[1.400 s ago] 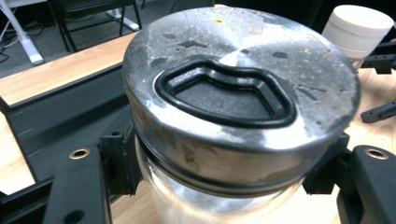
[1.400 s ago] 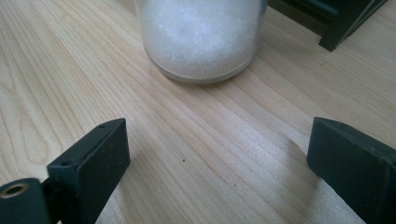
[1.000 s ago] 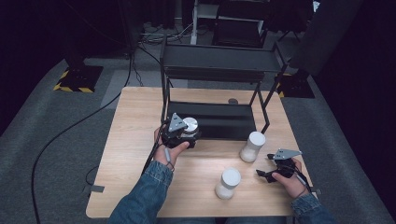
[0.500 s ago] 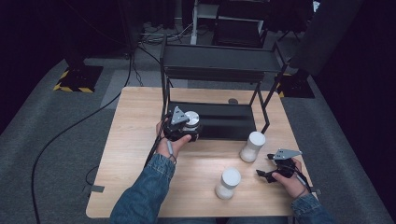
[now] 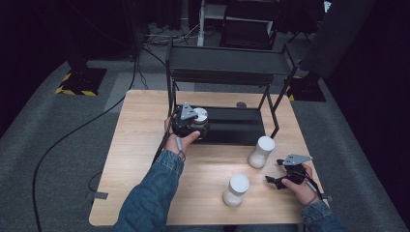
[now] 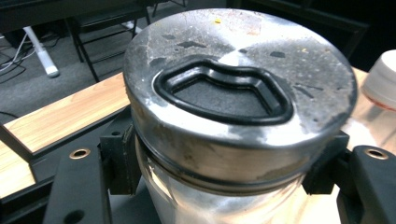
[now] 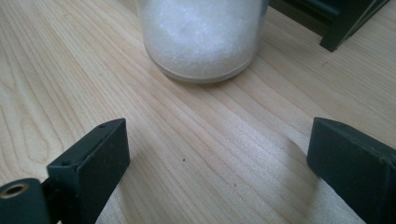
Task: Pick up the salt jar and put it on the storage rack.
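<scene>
At the shelf's lower tier (image 5: 232, 126), left tongs (image 5: 197, 126) clamping metal-lidded jar (image 6: 238, 116)

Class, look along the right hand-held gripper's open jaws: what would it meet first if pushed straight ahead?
Probably the jar of white grains standing straight ahead on the wooden table; its distance is hard to judge.

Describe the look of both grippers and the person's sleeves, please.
Both the left gripper and the right gripper are black, each topped by a grey three-cornered plate. The right gripper's fingers are blocky, matt black. Both sleeves are blue denim. A black cable trails off the table's left side.
</scene>
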Available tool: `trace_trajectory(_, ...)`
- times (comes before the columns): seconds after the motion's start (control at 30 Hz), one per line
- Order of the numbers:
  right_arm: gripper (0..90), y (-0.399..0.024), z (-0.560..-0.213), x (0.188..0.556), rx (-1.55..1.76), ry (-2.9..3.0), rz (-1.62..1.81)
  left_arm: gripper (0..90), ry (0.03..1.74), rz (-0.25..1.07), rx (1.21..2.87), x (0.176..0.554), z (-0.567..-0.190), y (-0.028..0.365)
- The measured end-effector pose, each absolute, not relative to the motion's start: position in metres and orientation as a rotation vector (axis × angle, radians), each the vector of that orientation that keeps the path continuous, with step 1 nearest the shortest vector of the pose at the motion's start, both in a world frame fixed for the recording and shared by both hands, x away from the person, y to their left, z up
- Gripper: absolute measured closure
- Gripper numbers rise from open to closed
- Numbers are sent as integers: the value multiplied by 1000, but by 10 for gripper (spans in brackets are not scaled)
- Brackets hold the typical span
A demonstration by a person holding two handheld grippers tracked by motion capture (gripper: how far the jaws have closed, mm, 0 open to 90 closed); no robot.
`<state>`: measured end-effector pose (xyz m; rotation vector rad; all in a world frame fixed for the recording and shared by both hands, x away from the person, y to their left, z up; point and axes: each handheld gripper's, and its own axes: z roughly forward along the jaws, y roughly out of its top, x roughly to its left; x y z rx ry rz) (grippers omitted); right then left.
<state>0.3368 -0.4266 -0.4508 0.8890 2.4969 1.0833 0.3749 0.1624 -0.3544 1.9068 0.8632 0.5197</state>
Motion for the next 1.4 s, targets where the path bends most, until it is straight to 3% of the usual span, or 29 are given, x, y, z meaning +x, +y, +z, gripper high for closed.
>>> trace_trajectory(1.4,58,-427,-451,337,884,2500,1085,303,943,566,1868,423,-414,144)
